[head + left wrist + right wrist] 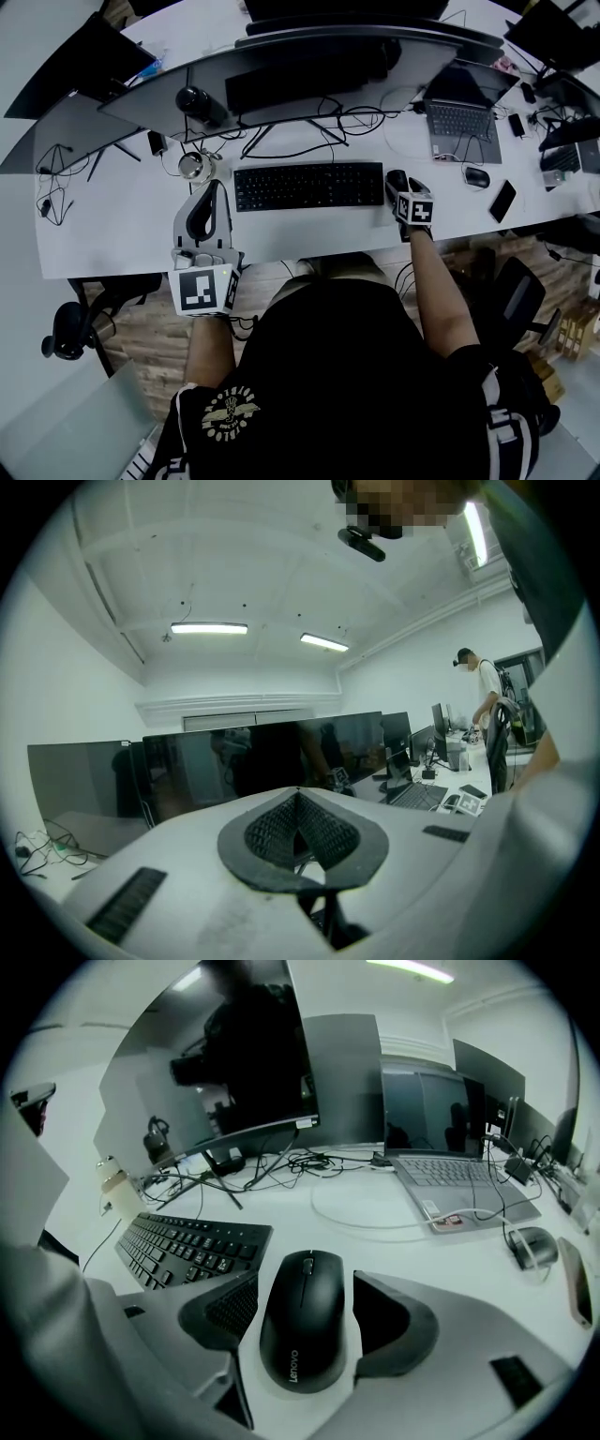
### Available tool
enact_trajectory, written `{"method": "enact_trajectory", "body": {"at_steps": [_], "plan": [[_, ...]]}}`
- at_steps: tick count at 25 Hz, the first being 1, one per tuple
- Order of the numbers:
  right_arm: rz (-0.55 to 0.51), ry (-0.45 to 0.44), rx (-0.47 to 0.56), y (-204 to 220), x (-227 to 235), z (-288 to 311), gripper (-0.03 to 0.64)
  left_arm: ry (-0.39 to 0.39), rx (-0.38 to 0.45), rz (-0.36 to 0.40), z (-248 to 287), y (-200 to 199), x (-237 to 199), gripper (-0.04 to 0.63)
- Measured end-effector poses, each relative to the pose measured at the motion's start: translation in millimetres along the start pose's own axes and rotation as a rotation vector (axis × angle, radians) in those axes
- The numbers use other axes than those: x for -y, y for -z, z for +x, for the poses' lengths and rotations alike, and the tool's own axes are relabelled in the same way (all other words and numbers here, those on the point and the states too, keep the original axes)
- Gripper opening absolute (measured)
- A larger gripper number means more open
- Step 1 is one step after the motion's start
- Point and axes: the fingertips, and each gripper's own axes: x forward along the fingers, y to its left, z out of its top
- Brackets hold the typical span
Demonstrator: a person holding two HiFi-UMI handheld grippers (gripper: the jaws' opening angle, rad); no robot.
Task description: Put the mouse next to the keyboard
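A black mouse (302, 1330) lies flat on the white desk (112, 225), just right of the black keyboard (307, 186) and close to its right end. My right gripper (397, 181) reaches over the front edge of the desk and straddles the mouse (397, 177). In the right gripper view its pads (225, 1309) stand on either side of the mouse with thin gaps, so this gripper (305, 1309) is open. The keyboard (187, 1246) runs off to the left there. My left gripper (216, 187) is tilted up above the desk left of the keyboard, shut on nothing; its pads (267, 832) meet.
Curved monitors (309, 66) stand behind the keyboard with cables under them. A laptop (459, 120), a second mouse (476, 176) and a phone (502, 201) lie to the right. A glass jar (194, 166) sits left of the keyboard. A person (483, 705) stands far off.
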Motion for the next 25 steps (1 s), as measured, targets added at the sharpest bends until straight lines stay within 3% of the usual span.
{"method": "enact_trajectory", "body": {"at_steps": [6, 8, 15, 25], "plan": [[-0.050, 0.000, 0.092, -30, -8, -33, 0.301, -0.021, 0.032, -0.034, -6, -5, -7, 0.002], [-0.082, 0.006, 0.146, -43, -14, -48, 0.266, -0.026, 0.040, -0.055, -8, -5, -12, 0.002], [-0.110, 0.094, 0.279, -67, -29, -92, 0.003, -0.022, 0.077, -0.096, -16, -8, -18, 0.002], [-0.155, 0.050, 0.477, -98, -63, -159, 0.002, -0.013, 0.119, -0.105, -35, -16, -26, 0.002]]}}
